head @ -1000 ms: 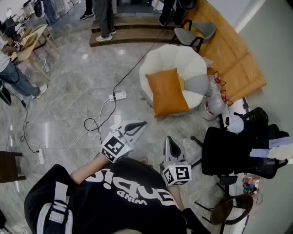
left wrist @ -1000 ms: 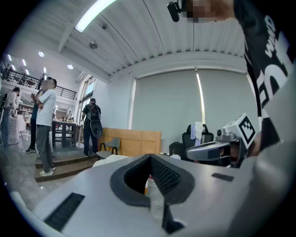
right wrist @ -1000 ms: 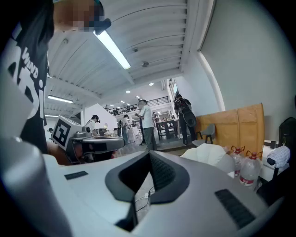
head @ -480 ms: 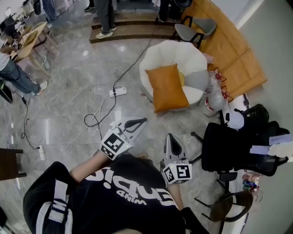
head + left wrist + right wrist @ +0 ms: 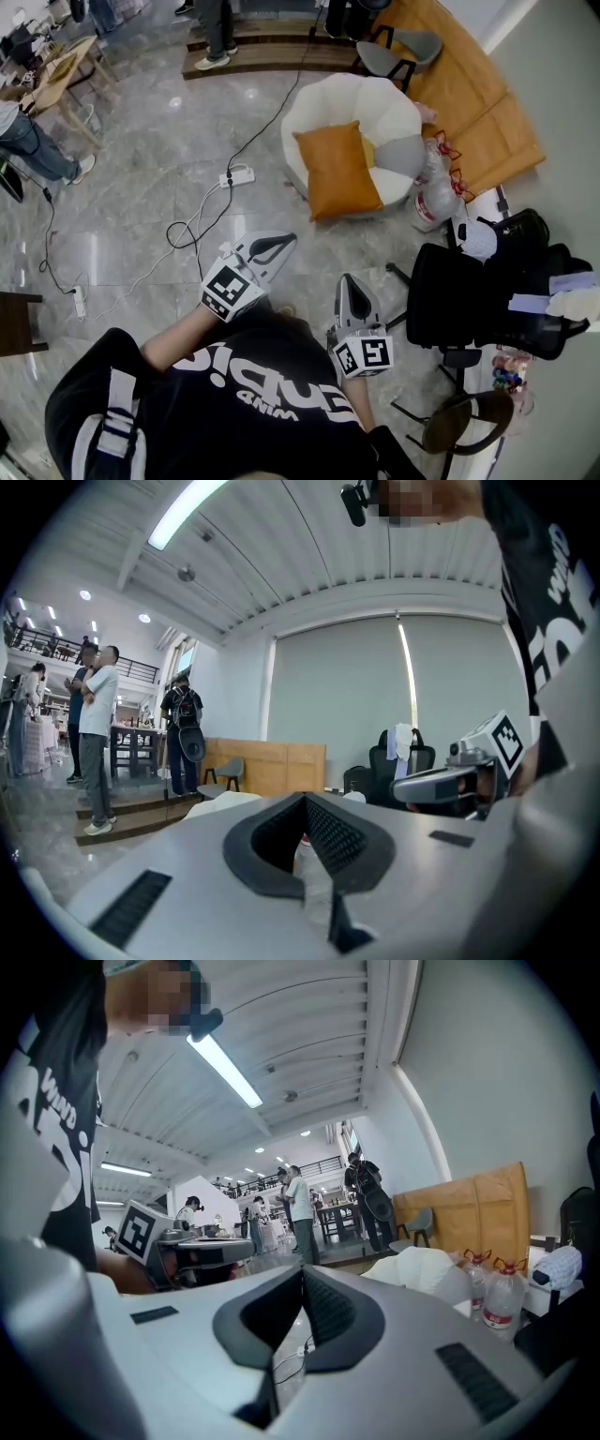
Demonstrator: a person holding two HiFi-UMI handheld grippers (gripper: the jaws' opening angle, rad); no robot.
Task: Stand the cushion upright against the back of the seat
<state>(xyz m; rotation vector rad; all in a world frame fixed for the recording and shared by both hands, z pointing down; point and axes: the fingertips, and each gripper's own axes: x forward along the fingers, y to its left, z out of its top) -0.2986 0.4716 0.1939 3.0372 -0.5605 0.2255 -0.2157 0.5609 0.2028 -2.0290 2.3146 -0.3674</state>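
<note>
- Ahead of both sets of fingers: bare marble floor [image 5: 314, 251] runs up to the white round seat [image 5: 347, 98]. Nothing stands in that lane.
- Ahead-left of the left gripper [image 5: 284, 241] fingers: a black cable [image 5: 187, 234] loops on the floor, with a power strip [image 5: 237, 175] beyond it.
- Right of the right gripper [image 5: 348, 283] fingers: a black office chair [image 5: 469, 300] stands near, one base leg reaching toward them.
- Ahead-right of the right fingers: water bottles [image 5: 433, 206] stand just beside the seat's flank and block that side.
- The seat's side nearest the fingers is covered by the orange cushion [image 5: 337, 171], lying tilted.
- The gap between the two grippers is open.
</note>
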